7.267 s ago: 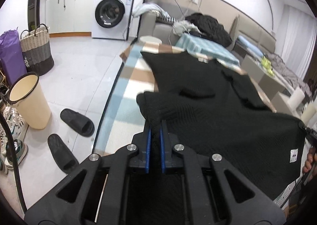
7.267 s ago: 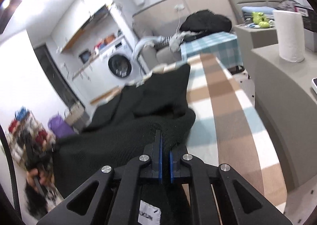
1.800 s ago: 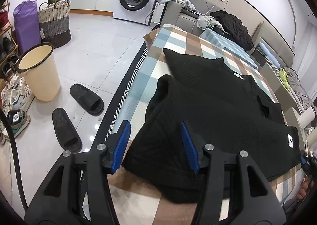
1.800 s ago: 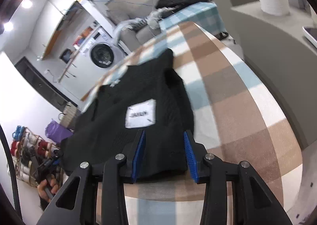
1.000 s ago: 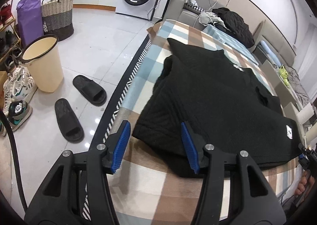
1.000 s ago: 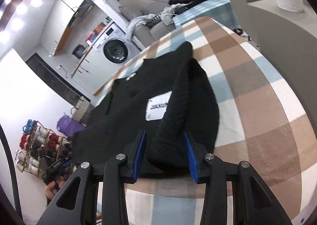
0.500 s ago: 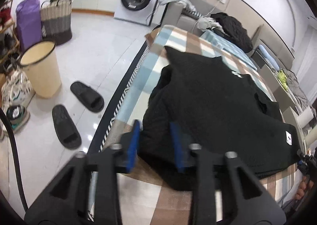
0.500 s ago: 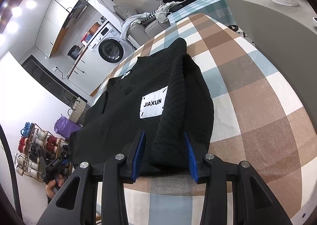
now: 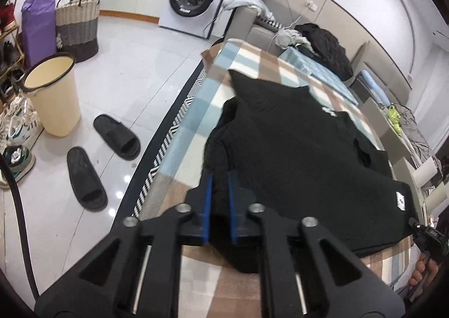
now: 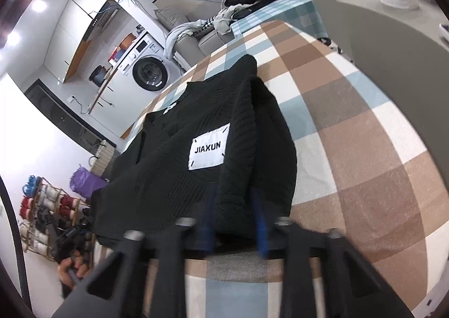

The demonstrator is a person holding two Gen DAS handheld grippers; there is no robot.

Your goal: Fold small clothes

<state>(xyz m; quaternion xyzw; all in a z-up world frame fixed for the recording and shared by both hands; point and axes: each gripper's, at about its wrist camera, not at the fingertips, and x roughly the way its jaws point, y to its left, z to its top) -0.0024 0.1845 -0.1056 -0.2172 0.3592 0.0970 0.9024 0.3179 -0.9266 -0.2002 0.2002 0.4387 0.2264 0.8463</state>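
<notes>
1. Left wrist view: the black sweater lies partly folded on the checked blanket of the bed, its long axis running away from both hands toward the far end.
2. Left gripper: fingers have just been closing and now stand narrow, pinching the near-left corner of the knit; dark fabric fills the gap between the blue pads.
3. Right wrist view: right gripper sits at the near-right corner. Fingers blurred, having just been closing; fabric is bunched between them. The picture shows them somewhat apart, but I judge them clamped on the knit.
4. The white patch reading JIAXUN faces up, just ahead of the right fingers.
5. Key relation: the near hem runs crosswise between the two hands, one corner each, neither hand nearer. The rest of the garment lies straight ahead of both.
6. Judgement: next move is likely lifting the hem and carrying it forward along the long axis; both corners should rise together to keep the fold square.
7. Slippers and a cream bin stand on the floor, well apart from the bed.
</notes>
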